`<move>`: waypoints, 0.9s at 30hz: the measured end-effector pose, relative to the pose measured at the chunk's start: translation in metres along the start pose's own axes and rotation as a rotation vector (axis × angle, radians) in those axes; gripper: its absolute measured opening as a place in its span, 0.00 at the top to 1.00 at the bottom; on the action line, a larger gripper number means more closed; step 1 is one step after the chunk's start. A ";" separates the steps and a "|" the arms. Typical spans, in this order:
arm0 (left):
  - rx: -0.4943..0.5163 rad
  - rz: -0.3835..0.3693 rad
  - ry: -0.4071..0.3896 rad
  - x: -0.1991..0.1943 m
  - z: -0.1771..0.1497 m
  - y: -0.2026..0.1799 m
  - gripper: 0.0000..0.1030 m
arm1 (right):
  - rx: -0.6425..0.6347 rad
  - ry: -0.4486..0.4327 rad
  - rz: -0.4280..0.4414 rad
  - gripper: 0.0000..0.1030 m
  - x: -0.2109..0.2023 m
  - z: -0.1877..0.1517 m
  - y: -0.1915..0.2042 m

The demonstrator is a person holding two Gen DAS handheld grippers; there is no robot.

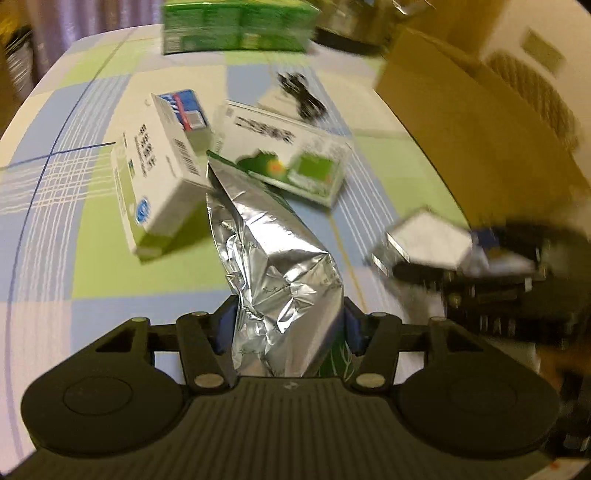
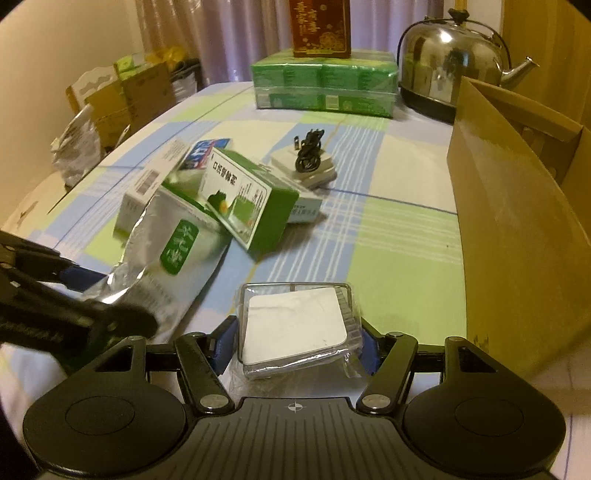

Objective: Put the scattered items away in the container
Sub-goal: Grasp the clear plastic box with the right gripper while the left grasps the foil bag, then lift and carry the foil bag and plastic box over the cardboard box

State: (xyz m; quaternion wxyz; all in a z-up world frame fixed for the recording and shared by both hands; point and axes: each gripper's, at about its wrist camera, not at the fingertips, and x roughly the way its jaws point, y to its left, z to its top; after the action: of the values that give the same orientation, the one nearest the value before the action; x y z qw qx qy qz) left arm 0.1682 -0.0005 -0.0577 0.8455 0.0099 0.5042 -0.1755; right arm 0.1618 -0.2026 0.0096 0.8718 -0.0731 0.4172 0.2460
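— Two claws, both with something in them? What has the left claw (image 1: 290, 325) got?

— A crinkled silver foil pouch (image 1: 273, 258), pinched between its blue pads, jaws closed in on the lower part. The pouch sticks out ahead of the claw, above the checked tabletop (image 1: 110, 258).

— And the right claw (image 2: 295, 341)?

— Its jaws are closed against the sides of a small clear-wrapped packet with a white face (image 2: 295, 325). From the left camera, that claw and its packet show up to the right, blurred.

— Where is the container?

— A brown cardboard box (image 2: 517, 236) stands to the right of the right claw, near it, its wall rising above the tabletop. I cannot see inside.

— What lies loose?

— Just ahead of the left claw, past the pouch's tip, a white box with a barcode (image 1: 159, 184) lies to the left and a green-and-white box (image 1: 288, 155) to the right, with a blue-and-white box (image 1: 186, 109) behind them. Farther ahead a black cable (image 2: 310, 149) sits coiled on a white adapter (image 2: 306, 168).

— Anything at the far edge?

— A green multipack (image 2: 325, 85) with a red box (image 2: 320, 27) on top, and a steel kettle (image 2: 450, 62) right of it.
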 end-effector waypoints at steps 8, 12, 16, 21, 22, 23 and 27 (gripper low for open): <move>0.005 0.010 0.046 -0.010 -0.015 0.002 0.42 | 0.018 0.024 0.006 0.40 -0.015 -0.024 0.005; -0.034 -0.008 0.058 -0.003 -0.008 0.012 0.34 | 0.005 0.019 -0.001 0.40 -0.013 -0.024 0.008; -0.040 -0.014 0.077 0.008 0.001 0.015 0.33 | 0.001 0.014 -0.002 0.39 -0.010 -0.023 0.007; 0.034 0.013 0.099 0.020 0.006 0.004 0.33 | -0.021 0.005 -0.007 0.39 -0.007 -0.023 0.008; 0.054 0.023 0.098 0.020 0.006 0.001 0.36 | -0.023 0.004 -0.006 0.38 -0.007 -0.023 0.008; 0.071 0.026 0.094 0.020 0.005 -0.001 0.40 | -0.023 0.004 -0.003 0.38 -0.006 -0.023 0.007; 0.096 0.025 0.074 0.015 0.002 -0.003 0.47 | -0.024 0.007 -0.005 0.34 -0.004 -0.023 0.007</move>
State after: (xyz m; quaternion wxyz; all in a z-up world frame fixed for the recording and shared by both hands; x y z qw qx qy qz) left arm 0.1751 -0.0081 -0.0694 0.8270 0.0633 0.5258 -0.1885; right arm 0.1401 -0.2055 -0.0011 0.8700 -0.0853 0.4170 0.2488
